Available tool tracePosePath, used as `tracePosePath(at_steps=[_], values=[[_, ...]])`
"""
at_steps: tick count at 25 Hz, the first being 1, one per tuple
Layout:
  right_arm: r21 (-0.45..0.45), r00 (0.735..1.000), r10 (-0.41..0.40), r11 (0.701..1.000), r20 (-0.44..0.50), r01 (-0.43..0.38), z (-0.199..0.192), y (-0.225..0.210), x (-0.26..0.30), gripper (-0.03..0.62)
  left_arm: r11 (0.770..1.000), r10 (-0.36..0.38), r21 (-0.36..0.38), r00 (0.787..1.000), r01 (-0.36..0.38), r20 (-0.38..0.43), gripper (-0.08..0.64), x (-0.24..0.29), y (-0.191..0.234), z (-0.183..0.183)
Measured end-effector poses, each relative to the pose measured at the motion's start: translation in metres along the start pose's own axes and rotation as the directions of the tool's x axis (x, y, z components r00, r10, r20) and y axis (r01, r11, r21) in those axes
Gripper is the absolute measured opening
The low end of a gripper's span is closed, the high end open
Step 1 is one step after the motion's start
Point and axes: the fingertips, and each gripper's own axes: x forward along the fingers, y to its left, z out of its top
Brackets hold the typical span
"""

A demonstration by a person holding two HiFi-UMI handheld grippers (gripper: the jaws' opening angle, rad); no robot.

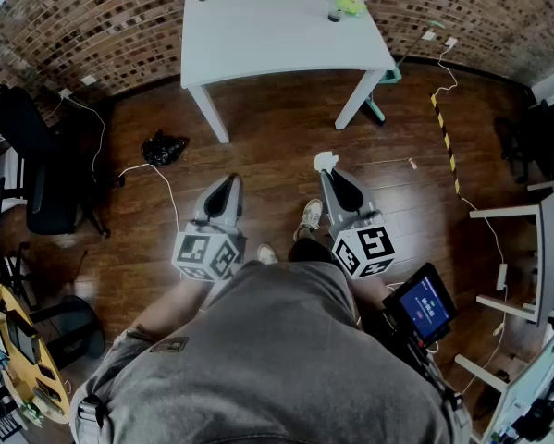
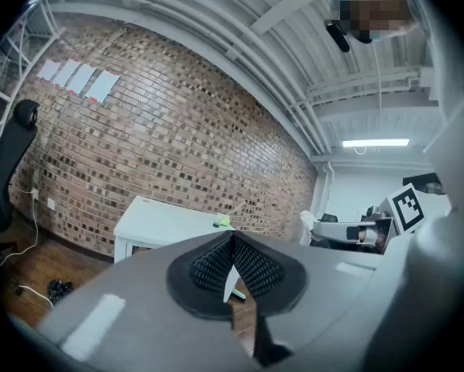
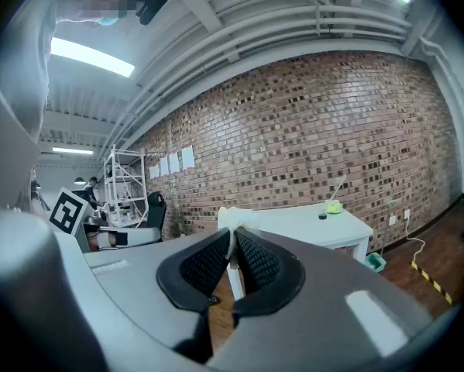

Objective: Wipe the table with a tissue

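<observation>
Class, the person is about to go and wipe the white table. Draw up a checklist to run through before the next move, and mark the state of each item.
1. Is the tissue held in the right tongs? ok, pinched at the tips.
2. Are the left tongs free? ok, shut on nothing.
3. Is the table within reach? not ok, it stands across open floor.
4. Is its top free to wipe? not ok, a green object and a small dark item sit near one corner.
5. Where is the dirt? cannot tell.

Grey T-shirt point(image 1: 286, 359); grey left gripper point(image 1: 227, 181), right gripper point(image 1: 332, 174); marker cubes point(image 1: 207, 255); black ribbed fingers point(image 2: 208, 266)
</observation>
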Motion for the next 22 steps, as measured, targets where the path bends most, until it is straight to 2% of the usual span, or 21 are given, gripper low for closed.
tracePosePath(at_steps=[6,13,17,22], values=[[0.004,1.0,0.014,1.0,0.012,-0.014,0.013,-0.035,0.037,0.037,1.0,0.023,0.019,1.0,-0.022,-0.008,0.002,0.045,0.007,0.008],[0.028,0.999,0.041,0.999,0.021,-0.042,0.038,-0.105,0.096,0.037,0.995,0.08,0.053,0.997,-0.08,-0.004,0.002,0.134,0.017,0.031],[0.034,0.997,0.072,0.997,0.008,-0.072,0.05,-0.145,0.125,0.037,0.991,0.124,0.046,0.992,-0.124,0.001,0.002,0.183,0.021,0.042],[0.05,0.996,0.087,0.995,-0.012,-0.086,0.052,-0.188,0.148,0.037,0.988,0.153,0.025,0.988,-0.152,-0.024,0.002,0.223,0.018,0.036]])
